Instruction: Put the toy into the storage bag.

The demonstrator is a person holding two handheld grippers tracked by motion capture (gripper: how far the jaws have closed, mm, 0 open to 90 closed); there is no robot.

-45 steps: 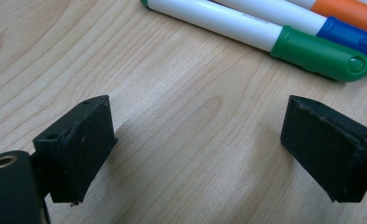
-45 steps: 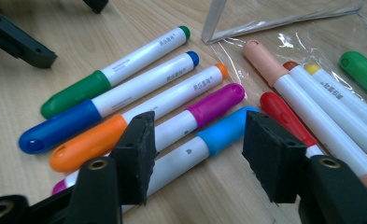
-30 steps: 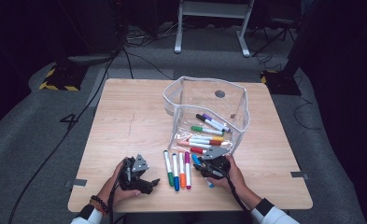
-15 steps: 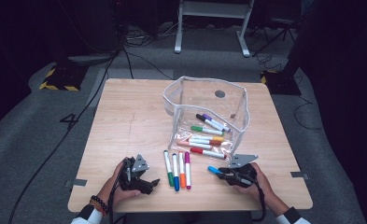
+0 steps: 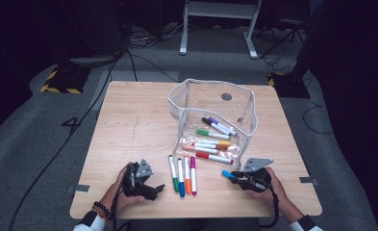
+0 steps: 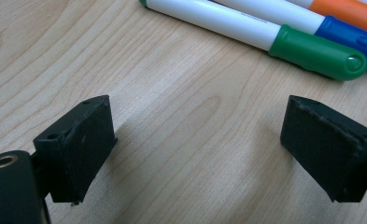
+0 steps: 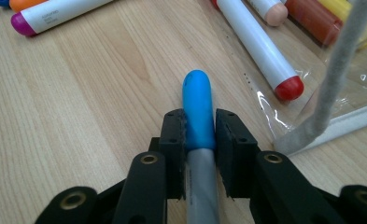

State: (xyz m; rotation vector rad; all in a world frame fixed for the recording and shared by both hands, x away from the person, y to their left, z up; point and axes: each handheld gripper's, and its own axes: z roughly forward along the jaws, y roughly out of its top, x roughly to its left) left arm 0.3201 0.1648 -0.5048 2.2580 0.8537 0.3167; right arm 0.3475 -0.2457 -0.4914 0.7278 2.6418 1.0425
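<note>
Wooden table (image 5: 129, 125); clear zip pouch (image 5: 214, 120) upright at centre-right, mouth up, markers inside. Right gripper (image 7: 199, 126) clenched on a light-blue-capped marker (image 7: 197, 112), just in front of the pouch's near right corner; marker's long axis runs along the jaws, cap pointing left. Left gripper (image 6: 195, 144) spread wide, grasping nothing, beside the green-capped marker (image 6: 319, 51).

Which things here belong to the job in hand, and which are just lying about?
In the job:
light-blue-capped marker, clamped in the right gripper
four markers in a row on the table
clear pouch holding more markers
left gripper, open

Lying about:
floor cables
white stand
</note>
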